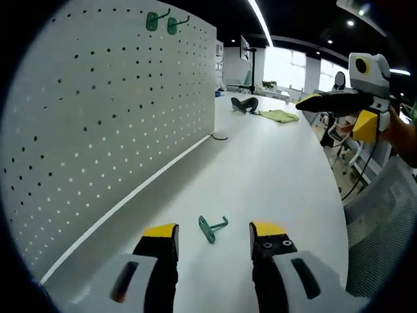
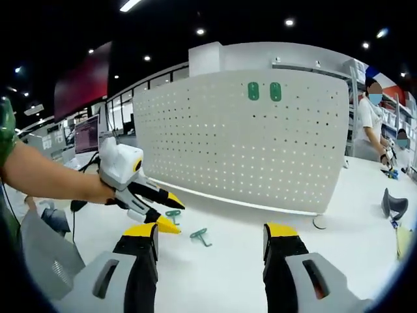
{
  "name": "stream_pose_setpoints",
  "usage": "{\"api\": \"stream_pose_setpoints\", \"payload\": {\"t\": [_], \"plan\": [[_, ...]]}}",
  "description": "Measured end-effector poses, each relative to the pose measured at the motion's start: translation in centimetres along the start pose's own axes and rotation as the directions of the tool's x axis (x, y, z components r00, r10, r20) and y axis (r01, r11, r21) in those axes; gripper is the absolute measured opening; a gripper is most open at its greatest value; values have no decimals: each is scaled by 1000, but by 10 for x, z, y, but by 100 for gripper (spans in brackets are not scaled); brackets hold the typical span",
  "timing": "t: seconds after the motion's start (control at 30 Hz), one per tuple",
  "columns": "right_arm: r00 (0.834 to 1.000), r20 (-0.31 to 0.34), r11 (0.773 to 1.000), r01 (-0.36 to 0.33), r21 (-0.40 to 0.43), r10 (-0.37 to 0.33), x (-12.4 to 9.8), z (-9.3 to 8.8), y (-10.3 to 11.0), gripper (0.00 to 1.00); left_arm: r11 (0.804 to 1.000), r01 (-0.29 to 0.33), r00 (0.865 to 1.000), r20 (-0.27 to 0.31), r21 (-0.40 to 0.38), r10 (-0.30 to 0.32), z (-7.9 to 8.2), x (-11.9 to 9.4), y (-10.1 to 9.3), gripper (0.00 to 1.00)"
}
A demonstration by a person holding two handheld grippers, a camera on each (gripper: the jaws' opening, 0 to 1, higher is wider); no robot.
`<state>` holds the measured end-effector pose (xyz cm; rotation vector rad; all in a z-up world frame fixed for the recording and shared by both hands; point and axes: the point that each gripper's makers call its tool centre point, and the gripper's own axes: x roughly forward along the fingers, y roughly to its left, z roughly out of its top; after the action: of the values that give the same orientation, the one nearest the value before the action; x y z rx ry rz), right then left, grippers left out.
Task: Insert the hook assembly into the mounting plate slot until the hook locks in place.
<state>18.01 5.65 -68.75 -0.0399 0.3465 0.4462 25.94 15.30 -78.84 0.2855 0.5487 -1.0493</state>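
Note:
A white pegboard stands along the table, with two green hooks mounted near its top. They also show on the pegboard as green hooks. A loose green hook lies on the white table just ahead of my open left gripper. In the right gripper view the left gripper, held by a hand, hovers low with one green hook between its spread tips. A second green hook lies beside it. My right gripper is open and empty, and it also shows raised as the right gripper.
A black object, a green cloth and a thin cable lie further along the table. The table edge and a mesh chair are to the right. A person stands beyond the pegboard's end, near a dark object.

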Motion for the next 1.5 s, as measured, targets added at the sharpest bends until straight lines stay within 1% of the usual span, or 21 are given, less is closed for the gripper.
{"api": "stream_pose_setpoints", "payload": {"t": [0.23, 0.37, 0.47, 0.73, 0.9, 1.17, 1.27, 1.5], "plan": [[1000, -9, 1000, -4, 6, 4, 5, -3, -1, 66, 1000, -4, 999, -35, 16, 4, -9, 9, 2, 40], [1000, -15, 1000, -5, 11, 5, 7, -6, -2, 66, 1000, -9, 999, -46, 25, 10, -12, 14, 3, 35], [1000, -18, 1000, -4, 13, 5, 8, -7, -3, 65, 1000, -8, 999, -50, 21, 9, -14, 17, 3, 32], [1000, -19, 1000, -2, 19, 2, 9, -7, -5, 65, 999, -17, 997, -73, 46, 20, -18, 27, 3, 27], [1000, -26, 1000, 0, 23, 0, 9, -10, -7, 65, 999, -19, 996, -82, 42, 23, -20, 31, 2, 24], [999, -37, 1000, 0, 24, 1, 11, -15, -8, 64, 999, -22, 995, -96, 40, 26, -22, 38, 2, 20], [999, -38, 1000, 0, 26, 1, 11, -16, -9, 64, 998, -25, 993, -111, 54, 30, -25, 41, 2, 19], [999, -44, 1000, 3, 27, -1, 11, -19, -11, 64, 998, -31, 992, -121, 57, 38, -24, 45, 3, 16]]}}
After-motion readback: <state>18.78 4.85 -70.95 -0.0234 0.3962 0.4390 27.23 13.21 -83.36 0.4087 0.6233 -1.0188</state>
